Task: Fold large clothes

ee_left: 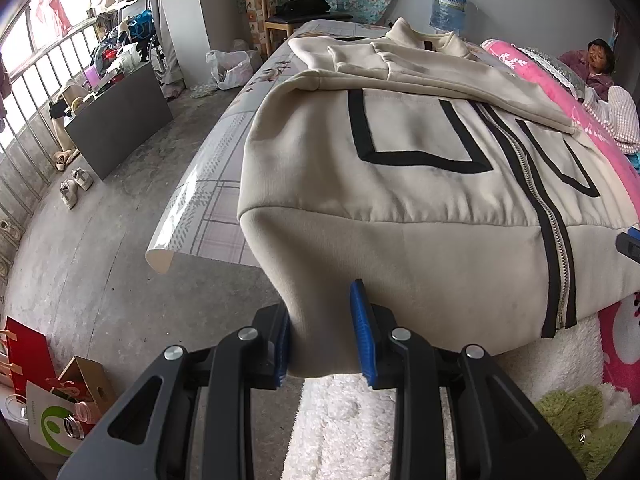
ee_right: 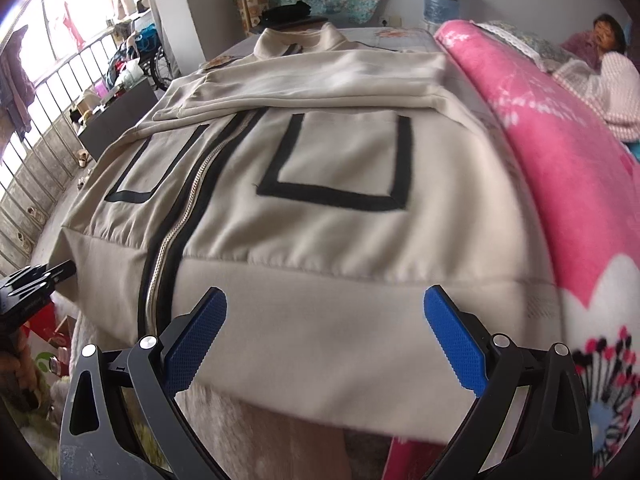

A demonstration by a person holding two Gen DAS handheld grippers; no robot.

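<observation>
A cream zip-up jacket (ee_left: 400, 168) with black trim and square pocket outlines lies front up on the bed, sleeves folded across its chest. My left gripper (ee_left: 324, 332) is shut on the jacket's bottom left hem corner, cloth pinched between the blue pads. In the right wrist view the jacket (ee_right: 320, 216) fills the middle. My right gripper (ee_right: 324, 340) is open, its blue pads spread wide around the bottom hem right of the zipper (ee_right: 188, 208). The left gripper's body (ee_right: 32, 284) shows at the left edge.
A pink blanket (ee_right: 560, 168) lies along the jacket's right side. A person (ee_right: 604, 44) sits at the far right. A white fluffy mat (ee_left: 360, 420) lies under the hem. The bed's left edge (ee_left: 192, 200) drops to a concrete floor with shoes, boxes and bags. A chair (ee_left: 288, 0) stands beyond the bed.
</observation>
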